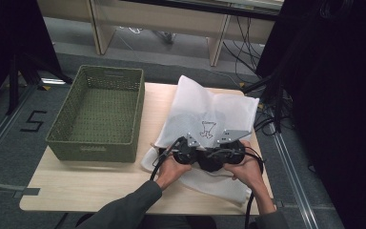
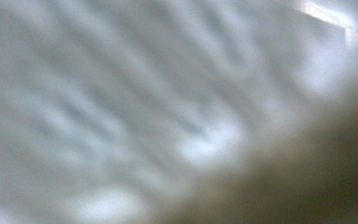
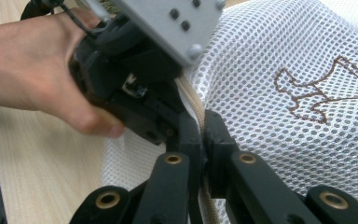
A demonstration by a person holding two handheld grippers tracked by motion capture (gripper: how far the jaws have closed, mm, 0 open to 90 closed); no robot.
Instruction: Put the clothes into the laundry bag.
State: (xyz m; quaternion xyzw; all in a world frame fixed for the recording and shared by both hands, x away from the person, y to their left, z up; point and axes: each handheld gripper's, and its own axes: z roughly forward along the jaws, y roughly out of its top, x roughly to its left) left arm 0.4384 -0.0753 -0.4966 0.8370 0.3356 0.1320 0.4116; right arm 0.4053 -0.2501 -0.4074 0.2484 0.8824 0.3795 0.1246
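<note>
A black numeral "5" point(image 1: 33, 121) is marked on the grey floor point(image 1: 9, 157) left of the table point(image 1: 90, 191). The brown stitched motif point(image 3: 324, 95) on the white mesh bag point(image 3: 270, 56) carries no legible lettering.

Each hand tool is a black two-jaw gripper: the left gripper point(image 1: 187, 149) and the right gripper point(image 1: 228, 150) both carry a grey three-cornered plate on top and trail a black cable. In the right gripper view, the right gripper's black jaw links point(image 3: 200, 186) have brass-coloured pivot pins, and the left gripper's plate point(image 3: 168, 23) shows dark screw heads. The person wears a dark grey-green long sleeve point(image 1: 124, 210) on the left arm.
</note>
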